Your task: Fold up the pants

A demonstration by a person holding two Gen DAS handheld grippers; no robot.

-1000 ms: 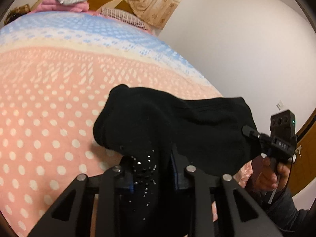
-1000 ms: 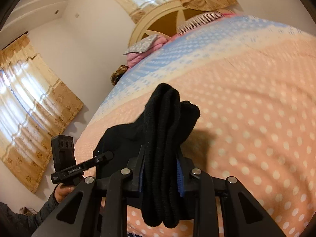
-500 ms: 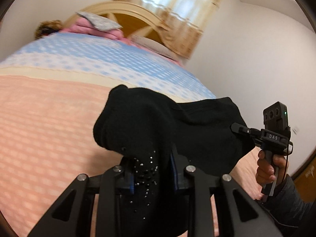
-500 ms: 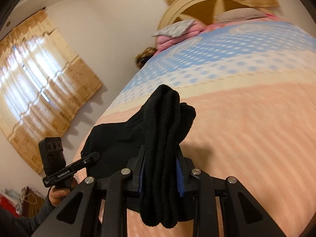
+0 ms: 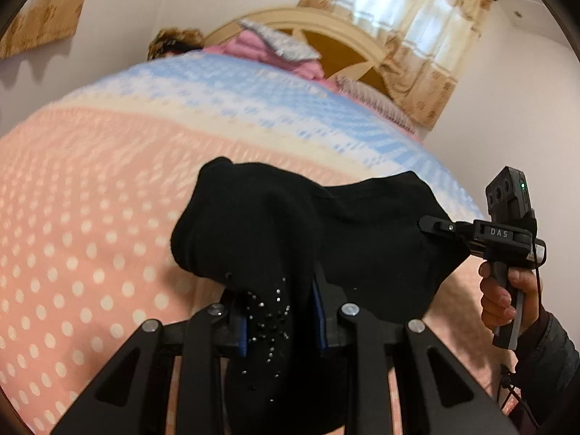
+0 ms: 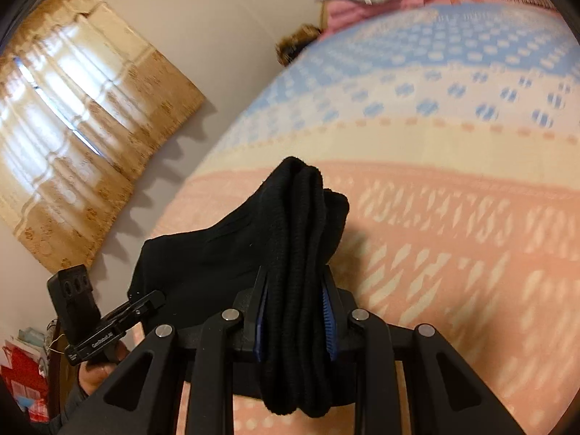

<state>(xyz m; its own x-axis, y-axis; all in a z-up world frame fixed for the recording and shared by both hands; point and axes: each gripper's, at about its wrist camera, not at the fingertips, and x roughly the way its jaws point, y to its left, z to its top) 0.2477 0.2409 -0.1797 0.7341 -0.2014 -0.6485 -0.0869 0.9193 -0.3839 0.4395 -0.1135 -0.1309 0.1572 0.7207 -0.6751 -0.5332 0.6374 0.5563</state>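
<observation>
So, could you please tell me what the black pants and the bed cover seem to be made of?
The black pants look like soft, matte knit, perhaps fleece: thick ribbed folds and small shiny studs show. The bed cover looks like woven or towelling cotton, matte, with a dotted pattern; blur leaves the weave uncertain.

A: Count of garments in play?
B: One pair of black pants (image 5: 275, 224), bunched and held off the bed.
A: Grippers?
B: Two. Left gripper (image 5: 279, 319), right gripper (image 6: 294, 311). Each has two fingers.
A: Hands visible?
B: Two, one per view: right hand (image 5: 504, 297), left hand (image 6: 96, 369).
A: Furniture?
B: One bed with one dotted blanket (image 5: 90, 217), one headboard (image 5: 337, 40).
A: Curtained windows?
B: Two: one behind the headboard (image 5: 409, 18), one on the side wall (image 6: 72, 116).
</observation>
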